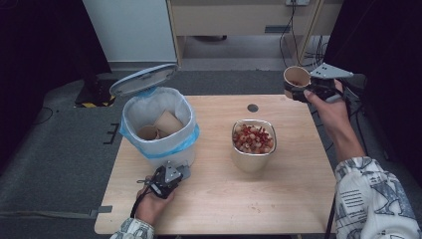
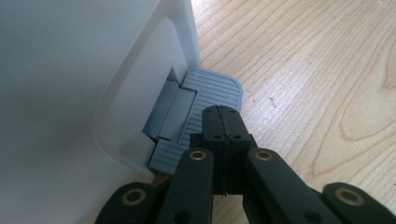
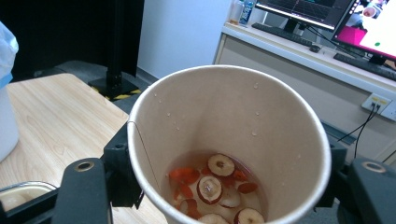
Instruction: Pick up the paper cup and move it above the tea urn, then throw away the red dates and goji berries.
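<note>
A white pedal bin [image 1: 158, 124] with a blue liner stands at the table's left, its lid [image 1: 143, 78] tilted up and used paper cups [image 1: 166, 123] inside. My left gripper [image 1: 171, 174] is shut with nothing between its jaws, and its tips [image 2: 222, 114] rest on the bin's grey pedal [image 2: 205, 93]. My right gripper [image 1: 298, 88] is shut on a paper cup [image 1: 296, 77], held up over the table's far right corner. Inside that cup [image 3: 233, 116] are a little liquid, red berries and sliced dates. A steel container [image 1: 251, 162] of similar red and white pieces sits mid-table.
The wooden table [image 1: 298, 189] has a black cable hole [image 1: 253, 107] near its far edge. Grey floor surrounds it, with a black stand base [image 1: 94, 92] at the left. In the right gripper view, a desk with monitors [image 3: 317, 14] lies beyond the table.
</note>
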Motion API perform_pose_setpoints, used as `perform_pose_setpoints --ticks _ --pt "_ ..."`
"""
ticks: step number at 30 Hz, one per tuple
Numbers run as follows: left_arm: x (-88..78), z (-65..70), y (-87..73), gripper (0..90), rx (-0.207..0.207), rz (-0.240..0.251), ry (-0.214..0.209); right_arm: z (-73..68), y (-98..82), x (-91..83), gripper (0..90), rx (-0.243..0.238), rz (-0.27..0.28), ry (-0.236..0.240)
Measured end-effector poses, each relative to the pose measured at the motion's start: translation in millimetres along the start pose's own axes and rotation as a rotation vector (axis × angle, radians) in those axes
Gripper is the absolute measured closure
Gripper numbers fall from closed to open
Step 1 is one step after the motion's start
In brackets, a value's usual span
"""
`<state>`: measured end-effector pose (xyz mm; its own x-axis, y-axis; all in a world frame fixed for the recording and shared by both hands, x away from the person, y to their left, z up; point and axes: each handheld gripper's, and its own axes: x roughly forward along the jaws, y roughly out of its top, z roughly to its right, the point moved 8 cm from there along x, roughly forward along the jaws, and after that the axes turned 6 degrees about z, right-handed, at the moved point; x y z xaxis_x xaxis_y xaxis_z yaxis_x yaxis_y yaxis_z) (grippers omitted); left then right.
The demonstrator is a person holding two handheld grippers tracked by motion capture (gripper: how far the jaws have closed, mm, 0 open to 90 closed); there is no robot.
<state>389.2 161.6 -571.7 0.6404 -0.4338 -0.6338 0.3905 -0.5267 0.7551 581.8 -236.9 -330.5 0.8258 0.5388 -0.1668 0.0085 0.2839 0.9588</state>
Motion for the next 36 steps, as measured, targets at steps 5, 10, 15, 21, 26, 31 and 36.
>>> perform_pose_setpoints --ticks 5,10,15,21,26,31,36 --pt "0.0 0.0 0.0 90.0 0.001 0.000 0.000 -4.5 1.7 4.3 31.1 -0.039 -0.008 0.009" --pt "-0.1 0.2 0.0 90.0 0.002 -0.003 0.002 -3.9 2.9 7.8 31.0 -0.041 -0.005 -0.009" --pt "0.0 0.0 0.1 90.0 0.001 -0.001 0.000 -22.0 6.2 13.2 30.9 -0.090 -0.010 0.052" --pt "0.0 0.2 0.2 90.0 0.001 -0.003 0.001 -28.8 11.1 12.9 30.8 -0.118 -0.010 0.061" --pt "0.0 0.3 0.2 90.0 0.002 -0.003 0.001 -36.1 12.3 10.4 30.8 -0.163 -0.007 0.071" --pt "0.0 0.6 0.2 90.0 0.002 -0.004 0.003 -50.4 11.5 6.5 30.7 -0.284 -0.010 0.088" --pt "0.0 0.6 0.3 90.0 0.002 -0.004 0.003 -59.4 10.7 4.5 30.7 -0.381 -0.006 0.094"
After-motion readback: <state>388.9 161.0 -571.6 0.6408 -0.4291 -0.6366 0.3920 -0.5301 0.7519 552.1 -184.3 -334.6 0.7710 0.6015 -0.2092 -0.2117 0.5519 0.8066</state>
